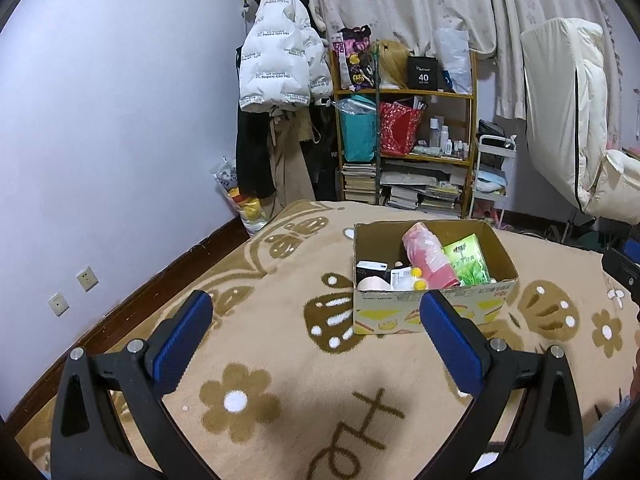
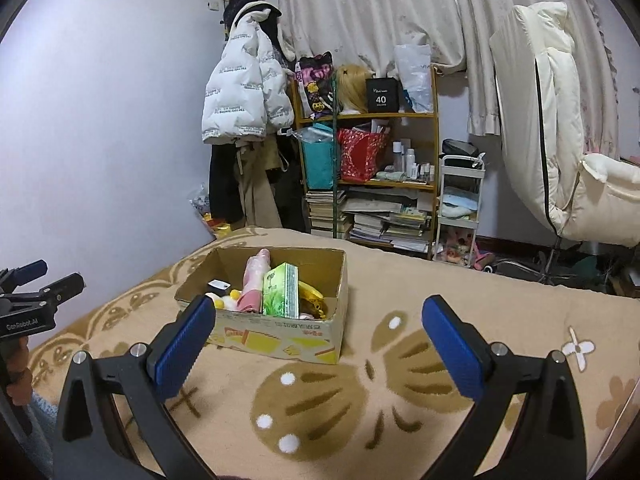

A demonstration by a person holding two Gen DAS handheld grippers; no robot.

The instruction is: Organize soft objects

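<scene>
Nearest us, our left gripper [image 1: 316, 312] is spread wide and holds nothing; our right gripper [image 2: 318, 316] likewise gapes empty. Both hover over the blanket [image 1: 280, 360]. Just beyond the fingertips sits the box [image 2: 280, 336], holding a pink pack [image 1: 426, 258], green tissues [image 2: 282, 292] and yellow plush [image 2: 310, 294]. A shelf [image 2: 368, 184] stands far behind.

Open cardboard box [image 1: 434, 306] upright on blanket, mid-bed. Inside: pink soft pack [image 1: 428, 258] leaning, green tissue pack [image 1: 468, 260] at its right, yellow/white plush [image 1: 412, 278] near front-left.
</scene>
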